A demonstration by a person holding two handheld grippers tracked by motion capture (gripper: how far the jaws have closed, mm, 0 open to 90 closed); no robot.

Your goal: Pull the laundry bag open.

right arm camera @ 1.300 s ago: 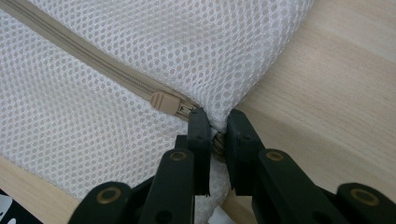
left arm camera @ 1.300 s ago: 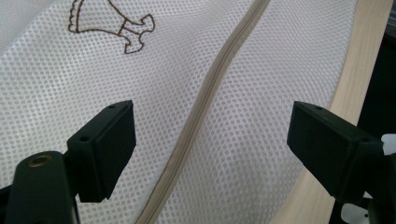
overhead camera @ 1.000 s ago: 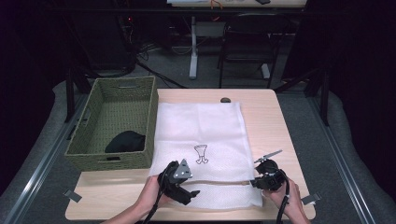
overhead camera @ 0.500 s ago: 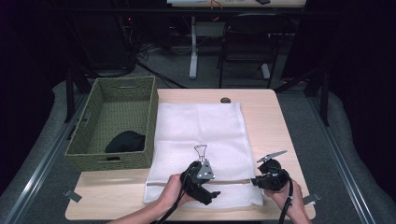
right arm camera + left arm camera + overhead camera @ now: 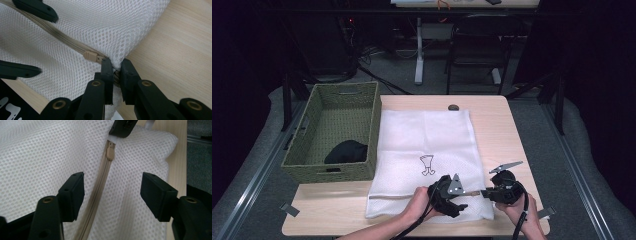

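Mesh bag [image 5: 424,150] flat near bench [image 5: 507,130] front edge, beside basket [image 5: 307,170]. Right gripper [image 5: 114,65] clamped on bag's end by zipper pull [image 5: 90,55]; left gripper [image 5: 112,187] jaws closing, apart, straddling zipper [image 5: 98,187]. Bare bench rightward.

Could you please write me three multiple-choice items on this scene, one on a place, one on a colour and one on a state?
1. Where does the black garment lie?
A. in the woven basket
B. on the mesh laundry bag
C. on the floor

2. What colour is the zipper slider?
A. red
B. beige
C. blue

3. How is the right claw?
A. wide open
B. shut on the bag's corner
C. holding the basket

Answers: 1 A, it sits inside the basket walls; 2 B, it matches the beige zipper tape; 3 B, mesh is pinched between its jaws.
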